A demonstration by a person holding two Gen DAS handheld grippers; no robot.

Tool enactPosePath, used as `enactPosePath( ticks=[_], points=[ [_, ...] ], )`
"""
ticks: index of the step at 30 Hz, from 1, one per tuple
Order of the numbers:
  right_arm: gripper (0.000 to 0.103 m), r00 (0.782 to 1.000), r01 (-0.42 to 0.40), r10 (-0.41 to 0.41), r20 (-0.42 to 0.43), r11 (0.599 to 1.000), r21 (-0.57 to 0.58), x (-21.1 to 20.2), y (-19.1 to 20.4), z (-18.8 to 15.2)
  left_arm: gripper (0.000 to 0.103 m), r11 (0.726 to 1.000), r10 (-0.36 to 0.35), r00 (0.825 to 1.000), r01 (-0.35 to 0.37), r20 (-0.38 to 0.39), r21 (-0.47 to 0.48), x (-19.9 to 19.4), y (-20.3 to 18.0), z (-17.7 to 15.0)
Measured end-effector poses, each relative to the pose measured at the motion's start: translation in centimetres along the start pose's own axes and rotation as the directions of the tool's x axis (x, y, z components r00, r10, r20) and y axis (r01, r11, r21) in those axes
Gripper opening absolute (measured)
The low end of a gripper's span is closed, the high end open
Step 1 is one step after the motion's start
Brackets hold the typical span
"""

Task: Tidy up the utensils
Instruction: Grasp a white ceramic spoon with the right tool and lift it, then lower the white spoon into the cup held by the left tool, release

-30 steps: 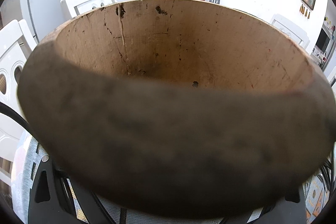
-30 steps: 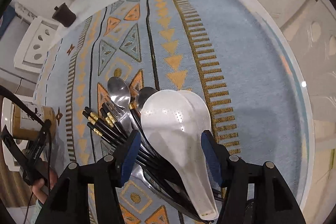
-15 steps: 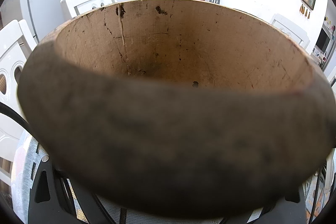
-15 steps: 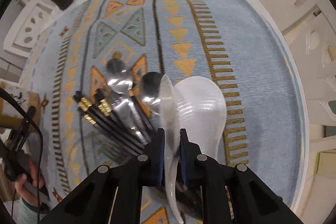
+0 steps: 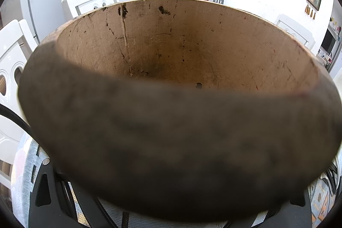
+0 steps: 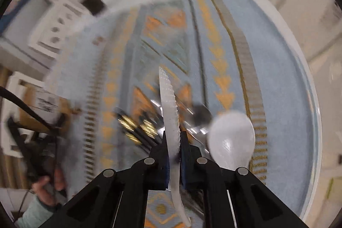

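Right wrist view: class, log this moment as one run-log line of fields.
right gripper: shut on white rice paddle, held edge-on | second white paddle: on tablecloth | chopsticks: lying on cloth | picture: motion-blurred

Open blue cloth [image 6: 284, 99] right of the utensil heap [image 6: 149, 129].

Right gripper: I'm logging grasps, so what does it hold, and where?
The right gripper pinches a white rice paddle edge-on, low on its blade near the handle.
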State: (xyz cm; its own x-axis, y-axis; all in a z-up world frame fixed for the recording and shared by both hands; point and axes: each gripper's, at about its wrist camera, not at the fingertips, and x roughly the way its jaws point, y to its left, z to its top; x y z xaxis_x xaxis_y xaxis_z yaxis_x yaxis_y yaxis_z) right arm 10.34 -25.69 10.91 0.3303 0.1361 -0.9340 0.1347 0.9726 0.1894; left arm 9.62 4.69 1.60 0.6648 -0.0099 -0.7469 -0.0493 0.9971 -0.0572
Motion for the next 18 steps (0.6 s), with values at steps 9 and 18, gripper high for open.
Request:
enactPosePath(
  ticks=[9,18],
  points=[
    [0.008,0.904,-0.314,0.331,0.269,0.943,-0.106,-7.1,7.5,5.8,0.098,1.000,0.000,1.000,0.000,0.000,-0.001,0.0,0.0,0.0],
    [0.008,0.736,-0.536,0.597,0.320,0.802,-0.263,-5.9,20.2,10.4,0.097,1.000,0.003,1.000,-0.003,0.001,0.002,-0.1,-0.1,-0.1]
  ],
)
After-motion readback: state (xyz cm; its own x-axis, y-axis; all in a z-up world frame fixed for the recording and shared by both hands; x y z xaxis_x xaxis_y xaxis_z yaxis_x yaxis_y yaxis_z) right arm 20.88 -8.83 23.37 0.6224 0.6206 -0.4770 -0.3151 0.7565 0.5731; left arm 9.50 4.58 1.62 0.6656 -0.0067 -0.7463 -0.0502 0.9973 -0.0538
